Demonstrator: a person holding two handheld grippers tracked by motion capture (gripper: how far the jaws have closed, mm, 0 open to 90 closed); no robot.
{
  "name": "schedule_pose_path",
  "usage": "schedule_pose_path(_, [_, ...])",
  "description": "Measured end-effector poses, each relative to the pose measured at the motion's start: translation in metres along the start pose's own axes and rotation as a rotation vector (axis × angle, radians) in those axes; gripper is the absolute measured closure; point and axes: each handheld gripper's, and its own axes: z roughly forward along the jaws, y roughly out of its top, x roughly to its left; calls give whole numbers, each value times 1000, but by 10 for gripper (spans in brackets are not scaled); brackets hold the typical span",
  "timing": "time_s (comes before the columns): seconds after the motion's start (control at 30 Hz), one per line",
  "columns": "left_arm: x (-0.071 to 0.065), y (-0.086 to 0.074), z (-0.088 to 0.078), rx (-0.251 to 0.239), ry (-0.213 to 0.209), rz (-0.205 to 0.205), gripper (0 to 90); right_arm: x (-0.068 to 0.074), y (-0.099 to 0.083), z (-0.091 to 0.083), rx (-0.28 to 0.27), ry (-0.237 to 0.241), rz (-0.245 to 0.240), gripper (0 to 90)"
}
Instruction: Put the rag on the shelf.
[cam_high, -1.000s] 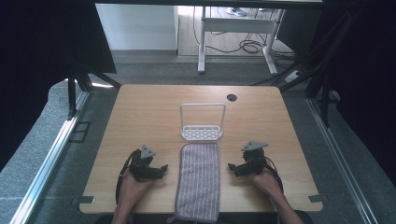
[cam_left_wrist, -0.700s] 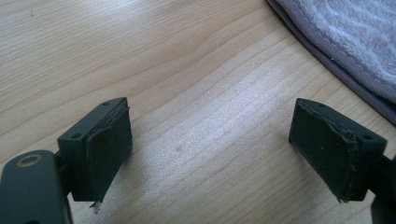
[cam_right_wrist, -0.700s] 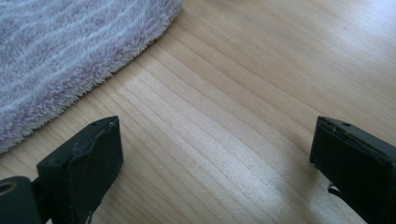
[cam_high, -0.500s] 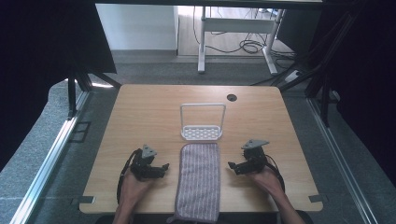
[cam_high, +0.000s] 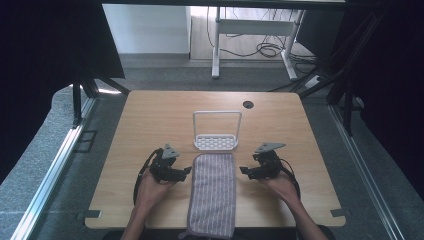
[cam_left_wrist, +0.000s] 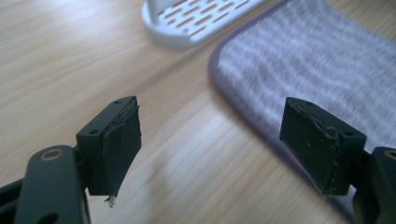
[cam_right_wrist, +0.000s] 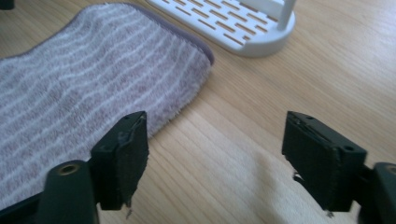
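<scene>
A grey-mauve striped towel (cam_high: 212, 192) lies flat along the table's near middle, its near end hanging over the front edge. Just beyond its far end stands a small white slotted rack (cam_high: 216, 136) with a wire hoop. My left gripper (cam_high: 186, 172) hovers at the towel's left edge, and my right gripper (cam_high: 244, 171) hovers at its right edge. Both point inward. In the left gripper view the left gripper (cam_left_wrist: 219, 144) is open beside the towel (cam_left_wrist: 317, 70). In the right gripper view the right gripper (cam_right_wrist: 217, 156) is open beside the towel (cam_right_wrist: 84, 84). Both pairs of jaws have just been closing, with nothing gripped.
The wooden table (cam_high: 150, 115) has a dark cable hole (cam_high: 248, 104) at its far right. Beyond the far edge stand white desk legs (cam_high: 216, 45) with cables on the floor. Metal rails and dark curtains flank both sides.
Both grippers have lifted a little off the table, and the left one has edged toward the towel. The towel and the rack have not moved.
</scene>
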Motion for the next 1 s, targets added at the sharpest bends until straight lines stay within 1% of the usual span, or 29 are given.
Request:
schedule_pose_path(0.03, [1,3,2,2,-9,1,218,1,2,1,-3,4,0,254])
schedule_pose_path(0.07, [1,8,7,13,-23,14,226,1,6,3,-5,11,3,279])
schedule_pose_path(0.1, [1,8,7,13,-23,14,229,1,6,3,-5,11,3,279])
schedule_pose_path(0.13, [0,13,12,22,-31,27,238,2,9,6,-7,17,3,299])
schedule_pose_path(0.17, [-1,15,14,23,-41,33,243,3,11,7,-8,22,5,312])
schedule_pose_path(0.23, [-1,17,16,25,-45,38,250,3,12,8,-10,23,3,323])
schedule_pose_path(0.27, [-2,19,18,28,-50,45,277,5,16,12,-6,27,5,346])
schedule_pose_path(0.3, [-3,20,21,30,-57,49,277,5,16,12,-6,27,5,346])
schedule_pose_path(0.33, [-3,22,23,31,-60,58,298,5,18,14,-6,22,4,354])
schedule_pose_path(0.37, [-3,24,25,37,-63,69,329,6,22,19,-2,28,3,367])
schedule_pose_path(0.4, [-3,25,28,38,-67,74,329,6,22,19,-2,28,3,367])
schedule_pose_path(0.43, [-3,27,31,41,-68,79,348,7,23,22,2,23,3,384])
schedule_pose_path(0.5, [0,29,36,47,-70,80,370,8,25,27,7,23,0,422])
schedule_pose_path(0.53, [3,30,40,42,-75,73,389,9,27,32,10,18,-4,460])
schedule_pose_path(0.57, [3,30,40,42,-75,73,398,9,27,34,9,20,-2,476])
schedule_pose_path(0.6, [4,31,44,39,-85,63,405,9,28,35,8,18,4,493])
schedule_pose_path(0.67, [4,32,46,40,-87,64,409,9,29,37,6,14,7,501])
schedule_pose_path(0.77, [3,33,52,50,-81,81,417,8,32,42,9,16,24,513])
schedule_pose_path(0.83, [2,32,55,60,-70,88,420,7,31,47,18,12,22,515])
schedule_pose_path(0.9, [2,31,57,64,-72,87,423,7,29,51,26,12,24,513])
schedule_pose_path(0.93, [2,30,58,67,-69,87,424,7,28,53,30,8,16,512])
schedule_pose_path(0.97, [2,30,59,73,-68,86,424,7,27,54,37,-2,8,511])
schedule_pose_path(1.0, [2,29,60,85,-67,92,427,7,27,55,36,-2,11,512])
